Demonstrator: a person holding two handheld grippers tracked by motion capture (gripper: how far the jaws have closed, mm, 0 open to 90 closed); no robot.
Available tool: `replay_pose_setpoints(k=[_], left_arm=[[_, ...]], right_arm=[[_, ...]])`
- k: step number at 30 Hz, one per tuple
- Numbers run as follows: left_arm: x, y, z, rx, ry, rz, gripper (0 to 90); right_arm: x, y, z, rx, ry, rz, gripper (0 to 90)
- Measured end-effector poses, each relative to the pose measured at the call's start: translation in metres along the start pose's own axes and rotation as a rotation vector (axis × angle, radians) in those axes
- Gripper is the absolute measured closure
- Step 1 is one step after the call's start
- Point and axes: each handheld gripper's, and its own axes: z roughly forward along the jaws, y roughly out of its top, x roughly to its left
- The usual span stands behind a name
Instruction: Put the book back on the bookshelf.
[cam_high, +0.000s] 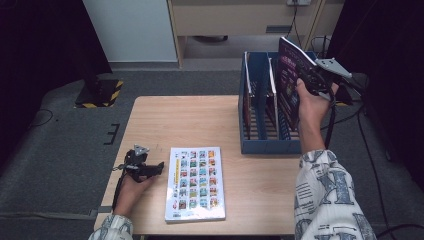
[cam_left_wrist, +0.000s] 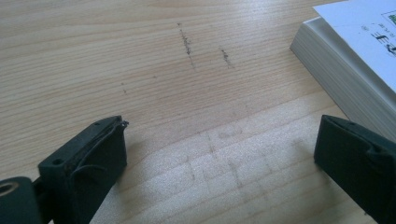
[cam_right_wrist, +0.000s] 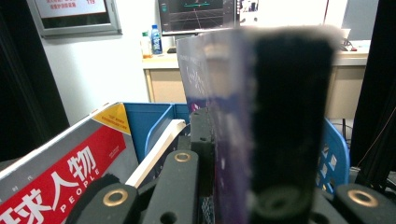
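One magazine says "PEOPLE" (cam_right_wrist: 56, 186); my right gripper (cam_high: 312, 80) pinches a purple magazine (cam_high: 290, 82), left gripper (cam_high: 150, 169) jaws spread wide.

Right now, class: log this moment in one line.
right gripper shut on purple magazine over blue file rack | left gripper open beside book

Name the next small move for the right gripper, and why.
Probably lower the purple magazine into the blue rack: the right gripper is shut on its top edge, holding it upright over the rack's right slot, apparently not yet seated.
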Motion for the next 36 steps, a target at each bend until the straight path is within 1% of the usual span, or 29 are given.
replay_pose_setpoints(k=[7, 10, 14, 18, 26, 33, 36], left_arm=[[0.0, 0.0, 0.0, 0.0, -0.001, -0.004, 1.5], [0.0, 0.0, 0.0, 0.0, 0.0, -0.004, 1.5], [0.0, 0.0, 0.0, 0.0, 0.0, -0.003, 1.6], [0.0, 0.0, 0.0, -0.001, 0.0, -0.004, 1.6], [0.0, 0.0, 0.0, 0.004, 0.001, 0.001, 1.6], [0.0, 0.0, 0.0, 0.004, 0.002, 0.001, 1.6], [0.0, 0.0, 0.0, 0.004, 0.002, 0.001, 1.6]], right_arm=[[0.002, -0.006, 0.005, -0.004, -0.003, 0.015, 83.3], [0.003, -0.01, 0.007, -0.011, -0.008, 0.028, 83.2], [0.005, -0.016, 0.011, -0.013, -0.008, 0.033, 83.1], [0.006, -0.021, 0.012, -0.015, -0.01, 0.053, 82.9], [0.006, -0.029, 0.014, -0.013, -0.007, 0.057, 82.8], [0.011, -0.037, 0.017, 0.0, 0.007, 0.038, 82.5], [0.01, -0.042, 0.017, 0.001, 0.006, 0.042, 82.4]])
